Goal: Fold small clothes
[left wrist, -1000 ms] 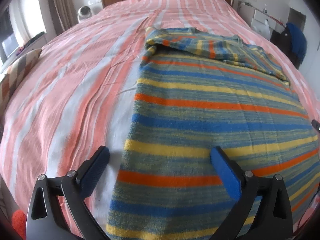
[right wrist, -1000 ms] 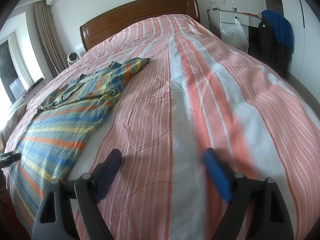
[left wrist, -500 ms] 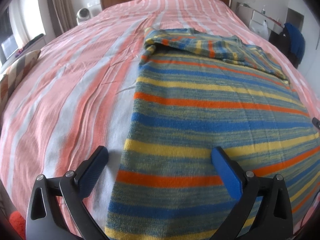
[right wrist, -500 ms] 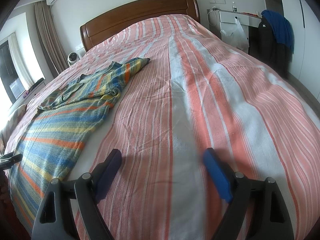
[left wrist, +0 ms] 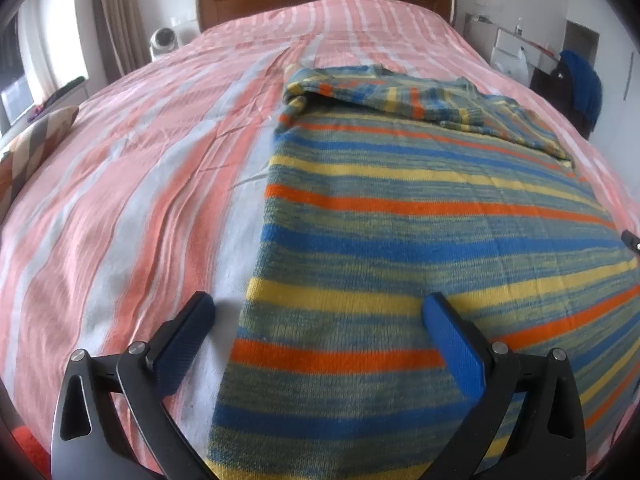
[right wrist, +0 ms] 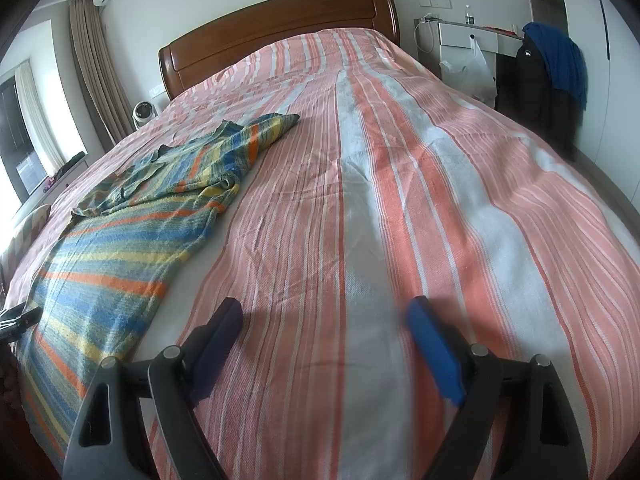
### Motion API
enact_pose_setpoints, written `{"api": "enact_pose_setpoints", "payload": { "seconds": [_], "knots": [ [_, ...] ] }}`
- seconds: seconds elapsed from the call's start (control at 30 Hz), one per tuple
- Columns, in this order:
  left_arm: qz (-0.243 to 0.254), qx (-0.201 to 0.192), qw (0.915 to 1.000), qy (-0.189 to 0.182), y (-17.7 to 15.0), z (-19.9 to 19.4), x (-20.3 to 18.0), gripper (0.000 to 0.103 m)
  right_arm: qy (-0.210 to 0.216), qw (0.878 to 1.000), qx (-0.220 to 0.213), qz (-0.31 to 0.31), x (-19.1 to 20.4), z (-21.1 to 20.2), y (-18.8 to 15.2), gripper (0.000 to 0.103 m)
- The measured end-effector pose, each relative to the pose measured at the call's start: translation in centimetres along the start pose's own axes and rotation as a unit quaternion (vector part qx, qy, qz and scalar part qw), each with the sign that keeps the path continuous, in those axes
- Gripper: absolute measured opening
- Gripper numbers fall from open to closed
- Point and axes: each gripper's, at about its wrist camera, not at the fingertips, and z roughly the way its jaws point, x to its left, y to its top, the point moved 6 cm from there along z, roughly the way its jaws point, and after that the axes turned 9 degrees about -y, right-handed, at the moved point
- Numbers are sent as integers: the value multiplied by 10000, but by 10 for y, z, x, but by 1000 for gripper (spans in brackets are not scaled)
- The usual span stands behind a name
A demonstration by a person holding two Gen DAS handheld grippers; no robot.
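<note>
A knitted sweater (left wrist: 420, 216) striped in blue, yellow, orange and green lies flat on the bed, its sleeves folded across the far end. In the left wrist view my left gripper (left wrist: 320, 312) hovers open over the sweater's near left edge, one blue pad over the sheet and the other over the knit. The same sweater (right wrist: 120, 256) shows at the left of the right wrist view. My right gripper (right wrist: 326, 320) stands open above bare bedsheet, well to the right of the sweater, nothing between its pads.
The bed carries a pink, orange and white striped sheet (right wrist: 440, 200) with a wooden headboard (right wrist: 280, 36) at the far end. A patterned pillow (left wrist: 32, 152) lies at the left edge. A chair draped with dark and blue clothes (right wrist: 548, 72) stands right of the bed.
</note>
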Motion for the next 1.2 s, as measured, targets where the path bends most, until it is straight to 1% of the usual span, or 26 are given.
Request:
{"api": "enact_pose_setpoints", "payload": {
  "seconds": [0.5,0.57,0.63,0.67,0.7,0.73,0.8,0.83,0.87,0.9,0.93,0.97,1.0,1.03,1.07,1.13,1.2],
  "knots": [
    [20,-108,9999,12,-1,0,-1,103,-12,10000,11,-1,0,0,0,85],
    [27,-131,9999,1,-1,-1,0,103,-126,9997,184,-99,3,1,2,85],
    [41,-154,9999,-9,-2,-1,0,103,-284,9970,616,-364,10,1,12,85],
    [39,-170,9998,-10,-2,-1,0,103,-221,9961,739,-419,15,-2,22,83],
    [38,-183,9998,-8,-2,-1,0,103,-61,9965,746,-383,22,-10,35,83],
    [39,-200,9998,2,-2,-1,0,103,225,9971,668,-291,35,-22,57,83],
    [45,-221,9997,20,-1,-1,-1,103,621,9955,674,-227,58,-31,86,83],
    [45,-229,9997,19,-1,-1,-1,103,972,9920,784,-189,81,-32,106,83],
    [43,-236,9997,12,-1,-1,-1,103,1183,9890,872,-157,95,-30,116,83],
    [41,-242,9997,6,-2,-2,-1,103,1532,9826,1046,-56,119,-22,131,83],
    [42,-249,9997,1,-2,-2,-1,103,1715,9786,1140,38,133,-15,139,77],
    [45,-259,9997,0,-2,-2,-1,103,1935,9717,1343,178,152,0,148,66],
    [49,-274,9996,0,-2,-2,-1,103,2046,9667,1517,264,166,13,152,60],
    [54,-295,9995,0,-2,-2,-1,103,2139,9601,1760,380,182,32,155,52],
    [57,-306,9995,-2,-2,-2,-1,103,2147,9563,1930,467,194,50,155,46],
    [53,-312,9995,-9,-2,-2,-1,103,1991,9550,2121,574,215,87,155,44],
    [49,-314,9995,-18,-2,-2,-1,103,1835,9558,2227,559,227,108,151,40]
  ]
}}
